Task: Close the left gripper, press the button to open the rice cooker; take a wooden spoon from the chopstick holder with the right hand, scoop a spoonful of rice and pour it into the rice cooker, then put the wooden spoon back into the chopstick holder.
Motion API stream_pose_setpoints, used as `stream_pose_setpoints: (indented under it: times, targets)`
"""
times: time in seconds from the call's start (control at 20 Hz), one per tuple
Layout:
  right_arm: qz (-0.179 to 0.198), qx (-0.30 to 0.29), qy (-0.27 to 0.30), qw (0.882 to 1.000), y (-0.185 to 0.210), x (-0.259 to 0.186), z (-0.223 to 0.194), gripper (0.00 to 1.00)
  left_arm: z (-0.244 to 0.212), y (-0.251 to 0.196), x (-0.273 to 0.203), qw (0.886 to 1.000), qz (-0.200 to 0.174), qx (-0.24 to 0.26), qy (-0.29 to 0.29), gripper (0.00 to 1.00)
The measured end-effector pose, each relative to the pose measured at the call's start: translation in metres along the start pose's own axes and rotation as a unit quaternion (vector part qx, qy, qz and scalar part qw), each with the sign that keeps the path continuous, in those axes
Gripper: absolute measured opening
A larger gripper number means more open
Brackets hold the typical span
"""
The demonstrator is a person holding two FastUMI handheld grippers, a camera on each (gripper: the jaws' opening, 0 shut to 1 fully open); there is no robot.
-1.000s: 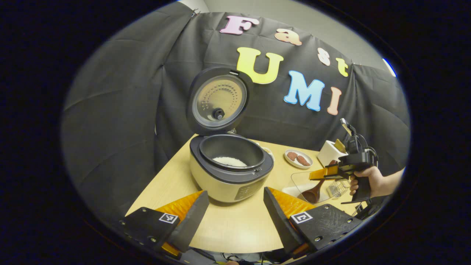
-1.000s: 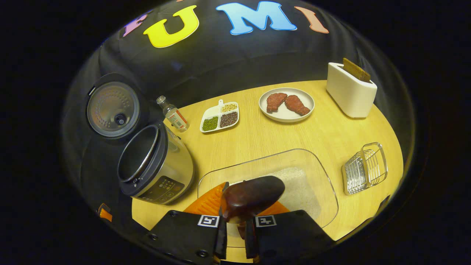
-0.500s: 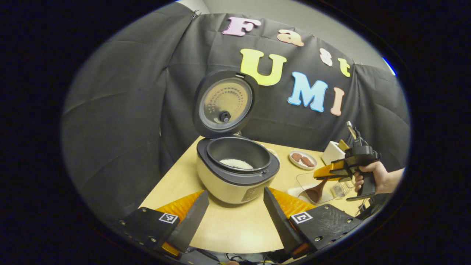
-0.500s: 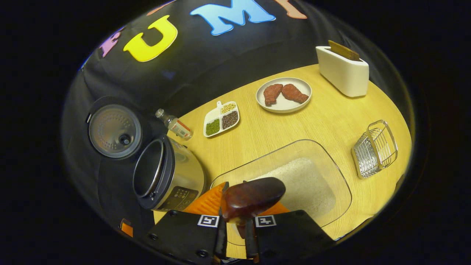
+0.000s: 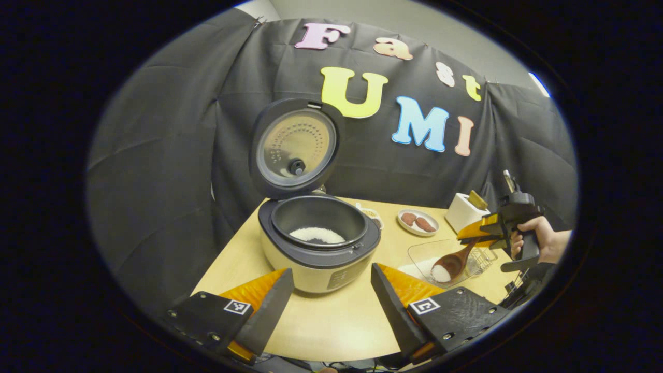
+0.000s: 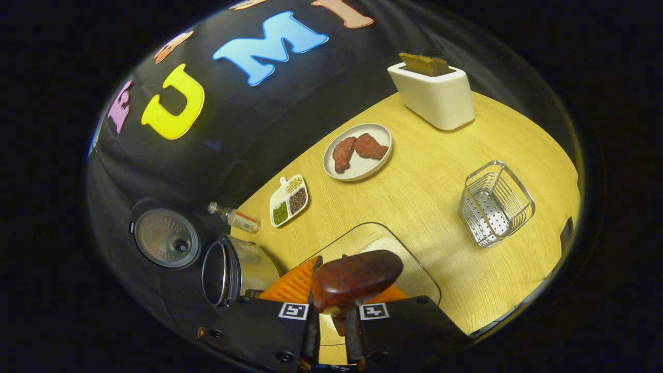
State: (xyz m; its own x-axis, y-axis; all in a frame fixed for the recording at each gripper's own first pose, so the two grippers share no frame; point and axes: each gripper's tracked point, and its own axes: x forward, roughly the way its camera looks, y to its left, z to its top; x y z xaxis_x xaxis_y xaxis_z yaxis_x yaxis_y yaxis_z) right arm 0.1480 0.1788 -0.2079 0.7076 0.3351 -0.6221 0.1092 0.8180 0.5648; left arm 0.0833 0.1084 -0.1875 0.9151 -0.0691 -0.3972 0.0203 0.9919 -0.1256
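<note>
wooden table [image 6: 445,176], rice cooker [image 5: 317,243], toaster [image 6: 434,93]

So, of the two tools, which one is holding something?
The right tool, at the table's far right: its fingers grip the wooden spoon with rice. The left tool is open, empty.

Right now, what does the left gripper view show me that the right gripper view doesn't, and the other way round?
Left gripper view adds: rice lying in the rice cooker, a scoop of rice in the wooden spoon, and the hand holding the right gripper. Right gripper view adds: a small bottle, a divided dish of beans, and the inside of the chopstick holder, with nothing in it. Shared: the open cooker, spoon, glass dish, plate of meat, toaster.
</note>
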Motion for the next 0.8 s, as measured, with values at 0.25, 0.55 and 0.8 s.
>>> stream_pose_setpoints:
  times: [0.25, 0.55, 0.8]
  targets:
    - [0.01, 0.061, -0.015, 0.998, 0.003, -0.016, 0.031, 0.18, -0.004, 0.003, 0.002, 1.0, 0.005, -0.007, 0.002, 0.95]
    - [0.067, 0.101, -0.023, 0.992, 0.054, -0.037, 0.069, 0.21, -0.003, 0.022, 0.0, 0.999, 0.031, -0.037, -0.001, 0.95]
    - [0.129, 0.118, -0.005, 0.985, 0.118, -0.021, 0.082, 0.21, -0.002, 0.038, -0.001, 0.998, 0.045, -0.047, -0.009, 0.95]
